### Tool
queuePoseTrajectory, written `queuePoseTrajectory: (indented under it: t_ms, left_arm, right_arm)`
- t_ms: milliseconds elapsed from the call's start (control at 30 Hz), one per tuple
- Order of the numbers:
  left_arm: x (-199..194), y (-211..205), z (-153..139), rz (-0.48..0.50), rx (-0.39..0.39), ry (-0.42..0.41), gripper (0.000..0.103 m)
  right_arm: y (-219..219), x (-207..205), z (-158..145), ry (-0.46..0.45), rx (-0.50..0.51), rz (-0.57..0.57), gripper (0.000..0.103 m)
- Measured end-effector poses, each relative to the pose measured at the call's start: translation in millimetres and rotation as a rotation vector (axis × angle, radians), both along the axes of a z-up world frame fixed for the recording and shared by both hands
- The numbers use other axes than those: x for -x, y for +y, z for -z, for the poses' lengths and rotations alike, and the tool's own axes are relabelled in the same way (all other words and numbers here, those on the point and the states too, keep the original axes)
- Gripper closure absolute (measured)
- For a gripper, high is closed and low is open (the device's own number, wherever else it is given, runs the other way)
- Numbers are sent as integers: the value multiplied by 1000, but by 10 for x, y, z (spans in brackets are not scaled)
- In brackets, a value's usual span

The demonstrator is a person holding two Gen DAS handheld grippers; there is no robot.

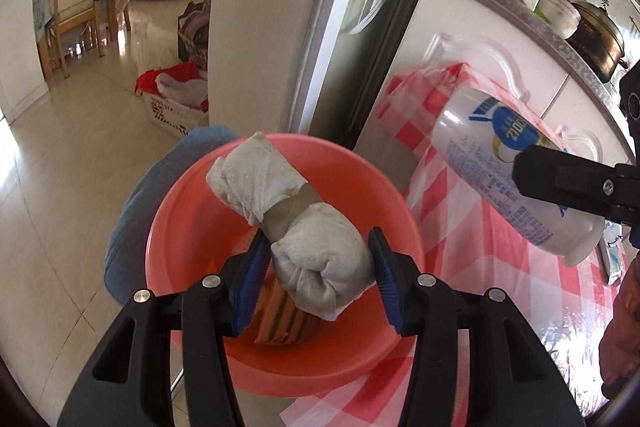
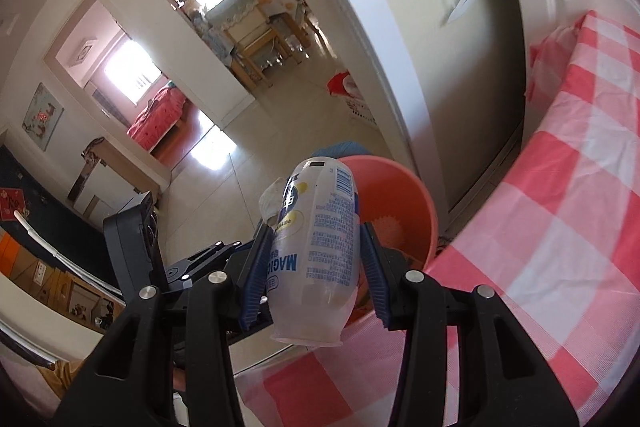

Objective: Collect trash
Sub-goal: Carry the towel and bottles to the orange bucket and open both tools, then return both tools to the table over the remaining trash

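Left wrist view: the left tongs (image 1: 320,281) sit at 6 o'clock, blue pads clamped on the near end of a wadded white tissue roll (image 1: 288,219). The roll is held over the orange basin (image 1: 192,195), which contains a striped wrapper (image 1: 284,327). At 3 o'clock, the right tongs grip a white plastic bottle (image 1: 512,171) above the red-checked table (image 1: 480,267).

Right wrist view: the right tongs (image 2: 316,275) are partly closed, pads pressed against both sides of the white plastic bottle (image 2: 320,247). The orange basin (image 2: 400,195) lies just beyond the bottle, at the table (image 2: 560,207) edge.
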State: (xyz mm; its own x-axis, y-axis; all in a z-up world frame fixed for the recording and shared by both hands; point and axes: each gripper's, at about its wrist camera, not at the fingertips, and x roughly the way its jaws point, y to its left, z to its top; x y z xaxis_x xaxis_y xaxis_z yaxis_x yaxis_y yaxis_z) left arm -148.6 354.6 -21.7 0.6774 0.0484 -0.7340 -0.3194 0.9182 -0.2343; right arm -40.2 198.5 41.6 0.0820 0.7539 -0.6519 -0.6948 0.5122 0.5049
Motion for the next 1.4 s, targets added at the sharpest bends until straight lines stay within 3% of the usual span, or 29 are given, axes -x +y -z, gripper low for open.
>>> queuePoseTrajectory:
  t_ms: [567, 667, 733, 833, 933, 1067, 1200, 1400]
  left_arm:
    - [-53, 77, 321, -1, 12, 84, 52]
    - [-47, 96, 356, -5, 18, 99, 45]
    - [-30, 119, 354, -16, 22, 100, 31]
    - [-4, 175, 356, -24, 79, 93, 22]
    - [38, 235, 361, -49, 148, 64, 19]
    - [63, 228, 323, -62, 162, 39, 19]
    - [48, 125, 195, -36, 92, 24, 17]
    - [-26, 5, 2, 1, -53, 99, 15]
  right_arm:
    - [94, 34, 219, 11, 54, 3, 57]
    - [29, 39, 184, -3, 51, 26, 43]
    - [-22, 27, 161, -26, 49, 46, 34]
    - [-163, 26, 101, -43, 36, 83, 26]
    - [-336, 32, 52, -45, 5, 114, 22]
    - [-538, 47, -15, -53, -33, 151, 20]
    - [-739, 87, -49, -69, -68, 185, 17]
    - [-1028, 204, -174, -140, -137, 239, 14]
